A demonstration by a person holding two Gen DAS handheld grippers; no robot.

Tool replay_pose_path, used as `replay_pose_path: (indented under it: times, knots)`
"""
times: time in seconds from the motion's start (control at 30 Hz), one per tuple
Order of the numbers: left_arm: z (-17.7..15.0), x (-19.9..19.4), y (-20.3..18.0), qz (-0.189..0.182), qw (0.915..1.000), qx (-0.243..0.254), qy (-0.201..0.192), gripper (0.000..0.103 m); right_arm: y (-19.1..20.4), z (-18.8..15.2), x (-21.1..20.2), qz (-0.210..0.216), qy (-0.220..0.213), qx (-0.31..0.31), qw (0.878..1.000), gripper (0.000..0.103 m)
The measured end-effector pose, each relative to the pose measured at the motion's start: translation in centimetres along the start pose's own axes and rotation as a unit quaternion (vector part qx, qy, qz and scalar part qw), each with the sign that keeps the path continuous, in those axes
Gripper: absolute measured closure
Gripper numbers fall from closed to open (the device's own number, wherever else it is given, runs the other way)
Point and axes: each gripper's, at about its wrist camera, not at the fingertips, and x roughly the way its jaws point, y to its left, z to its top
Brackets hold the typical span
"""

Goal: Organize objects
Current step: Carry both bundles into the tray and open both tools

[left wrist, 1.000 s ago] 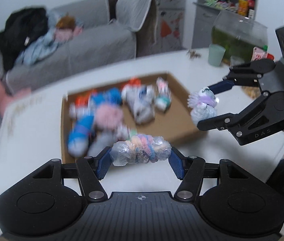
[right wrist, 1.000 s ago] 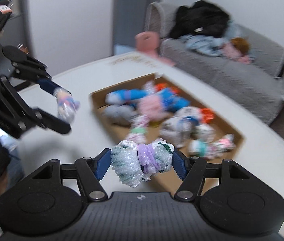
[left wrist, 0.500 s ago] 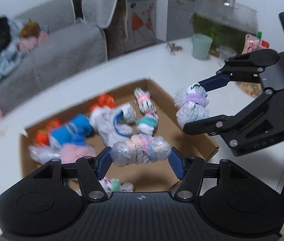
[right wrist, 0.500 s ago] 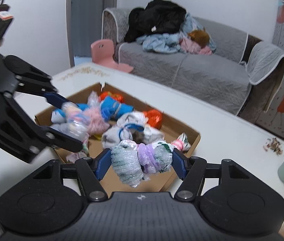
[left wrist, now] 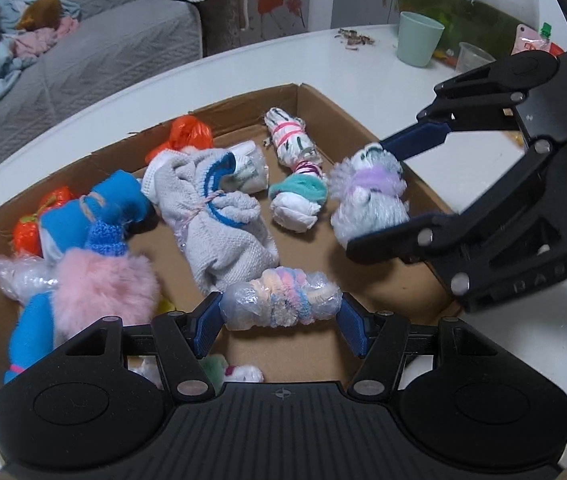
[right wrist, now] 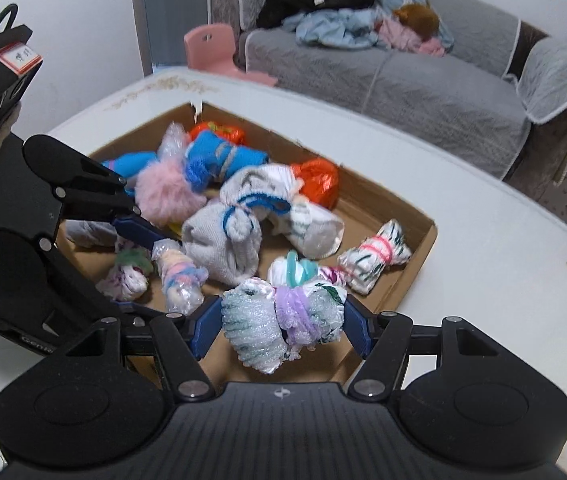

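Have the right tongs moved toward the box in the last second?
Yes. The right tongs, shut on a purple-banded bundle, went from beyond the box's right edge to over it.

My two wrist cameras look steeply down along my fingers, close over the cardboard box on the desk, which both views share from opposite sides.

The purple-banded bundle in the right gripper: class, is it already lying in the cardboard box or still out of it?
Still out. The purple-banded bundle is clamped in the right gripper, hanging over the cardboard box.
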Motion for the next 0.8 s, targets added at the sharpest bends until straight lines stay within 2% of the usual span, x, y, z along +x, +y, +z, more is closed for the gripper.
replay_pose_path:
  times: [0.23, 0.43, 0.63, 0.8]
  knots:
    - [0.8, 1.6, 0.5, 0.015, 0.9997, 0.02, 0.008, 0.036, -0.7, 0.1, 1.7, 0.008, 0.023, 0.016, 1.0, 0.043]
    - [1.4, 2.0, 1.1, 0.014, 0.9994, 0.032, 0.003, 0.036, -1.2, 0.4, 2.4, 0.005, 0.021, -0.003, 1.0, 0.043]
    - [1.7, 2.1, 2.5, -0.001, 0.9999, 0.016, 0.001, 0.036, -1.9, -0.3, 2.4, 0.02, 0.013, -0.029, 0.999, 0.043]
    - [2.1, 2.3, 2.9, -0.013, 0.9999, -0.009, 0.0, 0.036, -1.3, -0.5, 2.6, 0.011, 0.012, -0.058, 0.998, 0.043]
